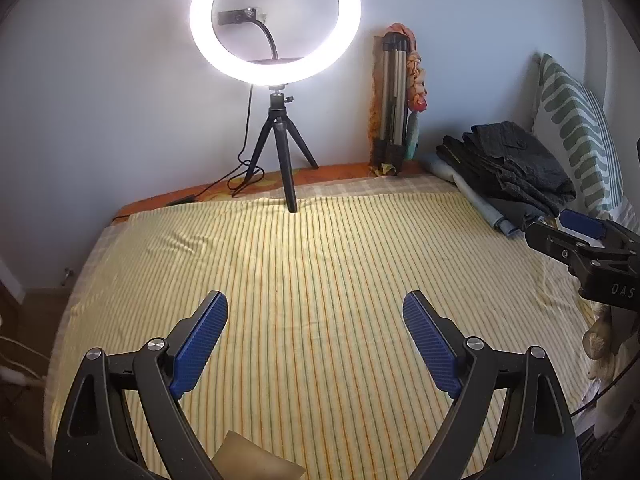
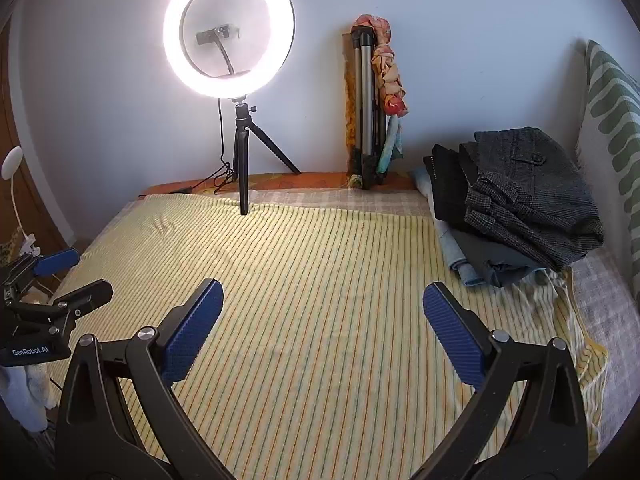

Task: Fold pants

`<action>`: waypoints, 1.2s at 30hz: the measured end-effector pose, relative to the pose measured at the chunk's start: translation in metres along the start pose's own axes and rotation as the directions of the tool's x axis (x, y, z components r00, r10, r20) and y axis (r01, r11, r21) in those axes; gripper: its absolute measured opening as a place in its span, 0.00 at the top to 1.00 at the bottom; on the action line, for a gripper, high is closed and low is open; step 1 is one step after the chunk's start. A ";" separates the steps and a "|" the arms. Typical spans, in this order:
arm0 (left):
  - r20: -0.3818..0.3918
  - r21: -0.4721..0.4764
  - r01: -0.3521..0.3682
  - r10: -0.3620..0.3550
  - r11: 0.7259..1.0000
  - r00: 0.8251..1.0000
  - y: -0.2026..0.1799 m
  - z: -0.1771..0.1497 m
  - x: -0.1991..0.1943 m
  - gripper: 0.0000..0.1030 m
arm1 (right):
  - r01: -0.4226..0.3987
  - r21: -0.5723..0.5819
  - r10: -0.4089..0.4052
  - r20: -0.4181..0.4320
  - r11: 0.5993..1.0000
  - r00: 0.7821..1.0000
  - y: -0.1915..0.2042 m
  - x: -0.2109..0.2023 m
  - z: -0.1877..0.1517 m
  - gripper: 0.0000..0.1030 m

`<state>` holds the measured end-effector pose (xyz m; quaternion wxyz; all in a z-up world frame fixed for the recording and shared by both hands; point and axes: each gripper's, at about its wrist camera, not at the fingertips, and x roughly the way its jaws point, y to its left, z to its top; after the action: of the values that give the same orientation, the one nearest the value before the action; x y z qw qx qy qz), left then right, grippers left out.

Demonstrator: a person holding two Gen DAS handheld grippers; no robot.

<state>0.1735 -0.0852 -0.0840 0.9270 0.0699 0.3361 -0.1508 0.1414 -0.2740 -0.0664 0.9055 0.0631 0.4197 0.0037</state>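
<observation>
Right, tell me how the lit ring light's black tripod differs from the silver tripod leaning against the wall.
The black tripod stands with its legs spread, one foot on the yellow striped sheet; the silver tripod is folded shut and propped against the wall. The black one carries the glowing ring light; the silver one carries no light, only a patterned cloth draped over it. The silver one looks taller. Both stand at the bed's far edge.

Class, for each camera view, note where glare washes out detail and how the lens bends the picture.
Left wrist view: the ring light blows out white, and the striped sheet bows outward. Right wrist view: same glare, the sheet's stripes fan apart, dark corners round the frame.
</observation>
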 end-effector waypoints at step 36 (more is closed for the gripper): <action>0.012 -0.029 0.000 0.001 1.000 1.000 0.007 0.004 -0.007 0.13 | -0.003 -0.011 0.003 -0.005 1.000 1.000 0.004 0.000 -0.002 0.01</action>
<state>0.1732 -0.0781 -0.0766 0.9300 0.0556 0.3327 -0.1461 0.1404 -0.2698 -0.0676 0.9048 0.0589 0.4217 0.0073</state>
